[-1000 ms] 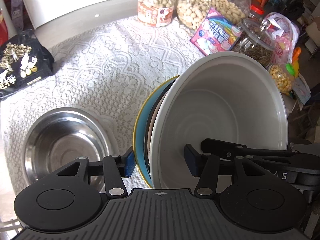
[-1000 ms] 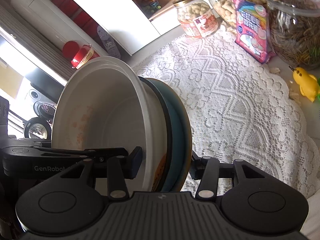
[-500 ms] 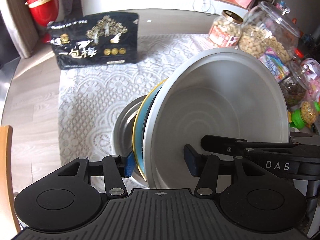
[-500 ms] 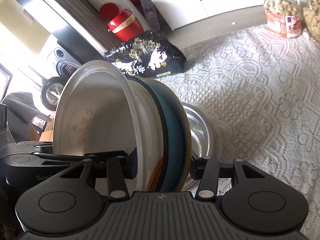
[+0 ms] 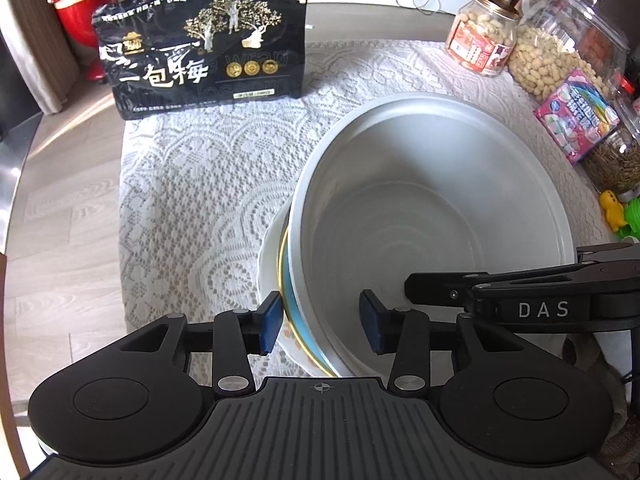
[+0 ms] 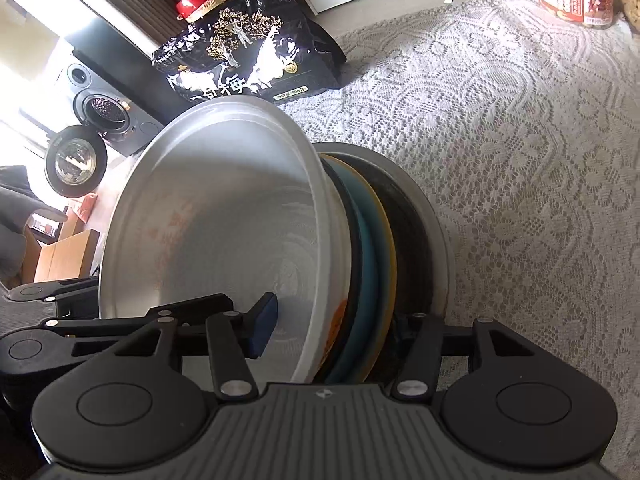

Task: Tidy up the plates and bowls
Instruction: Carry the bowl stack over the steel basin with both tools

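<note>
A stack of dishes sits between both grippers: a big white bowl (image 5: pixel 432 208) on top, a teal plate with a yellow rim (image 5: pixel 289 304) under it, and a dark plate (image 6: pixel 404 232). The stack rests in a steel bowl (image 6: pixel 434 220) on the lace cloth. My left gripper (image 5: pixel 319 322) is shut on the stack's rim, one pad inside the white bowl (image 6: pixel 224 216). My right gripper (image 6: pixel 336 330) is shut on the opposite rim; its right finger is hidden behind the plates.
A black snack bag (image 5: pixel 204 44) stands at the far left of the lace cloth (image 5: pixel 208 184). Jars of nuts (image 5: pixel 484 36) and a candy packet (image 5: pixel 576 114) line the right side. A yellow duck toy (image 5: pixel 610 208) lies at the right edge.
Both grippers carried the stack leftward over the table and lowered it into the steel bowl. The stack has tipped from nearly on edge toward flat.
</note>
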A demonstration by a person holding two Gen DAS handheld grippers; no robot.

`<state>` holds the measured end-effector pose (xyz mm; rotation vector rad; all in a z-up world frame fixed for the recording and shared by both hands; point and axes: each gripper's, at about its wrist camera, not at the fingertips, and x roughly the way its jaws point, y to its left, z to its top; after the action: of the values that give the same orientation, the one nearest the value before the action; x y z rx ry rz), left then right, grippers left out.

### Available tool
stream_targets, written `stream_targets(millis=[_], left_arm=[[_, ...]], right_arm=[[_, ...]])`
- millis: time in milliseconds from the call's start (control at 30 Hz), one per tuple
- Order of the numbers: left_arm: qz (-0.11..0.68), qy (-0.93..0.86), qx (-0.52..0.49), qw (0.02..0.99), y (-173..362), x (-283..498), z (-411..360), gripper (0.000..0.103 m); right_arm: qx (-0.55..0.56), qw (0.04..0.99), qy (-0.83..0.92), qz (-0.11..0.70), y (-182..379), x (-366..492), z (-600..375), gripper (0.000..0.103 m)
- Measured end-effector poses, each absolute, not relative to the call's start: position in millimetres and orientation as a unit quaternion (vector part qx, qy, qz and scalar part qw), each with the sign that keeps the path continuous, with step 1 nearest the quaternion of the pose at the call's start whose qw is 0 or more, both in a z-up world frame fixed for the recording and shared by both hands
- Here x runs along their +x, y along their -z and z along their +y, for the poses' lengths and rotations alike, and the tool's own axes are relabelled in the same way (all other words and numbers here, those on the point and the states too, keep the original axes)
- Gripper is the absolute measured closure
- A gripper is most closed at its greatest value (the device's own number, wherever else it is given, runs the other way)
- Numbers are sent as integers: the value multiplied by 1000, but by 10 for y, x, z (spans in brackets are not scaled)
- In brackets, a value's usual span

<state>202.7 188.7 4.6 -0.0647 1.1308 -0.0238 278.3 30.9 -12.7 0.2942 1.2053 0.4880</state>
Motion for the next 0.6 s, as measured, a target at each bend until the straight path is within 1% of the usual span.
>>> stream_targets(millis=[100,167,233,333,400,600], left_arm=[[523,9,-14,852,-31,1970,1857,63],[512,9,-12,859,-10,1940,1863,62],[505,13,-21,863,0,1923,1902,60],[510,22,-51,858,-7,1945,2002,61],[511,24,-71,856,-2,1954,2070,65],[516,32,-92,851,16,1939,2114,68]], right_arm=[[133,789,-219,558,117,2776,342,49],[133,792,-209,557,108,2766,368,48],[137,793,-200,558,103,2759,391,47],[137,793,-199,559,97,2745,383,48],[134,793,-201,559,89,2740,374,49],[127,791,-200,564,36,2695,370,50]])
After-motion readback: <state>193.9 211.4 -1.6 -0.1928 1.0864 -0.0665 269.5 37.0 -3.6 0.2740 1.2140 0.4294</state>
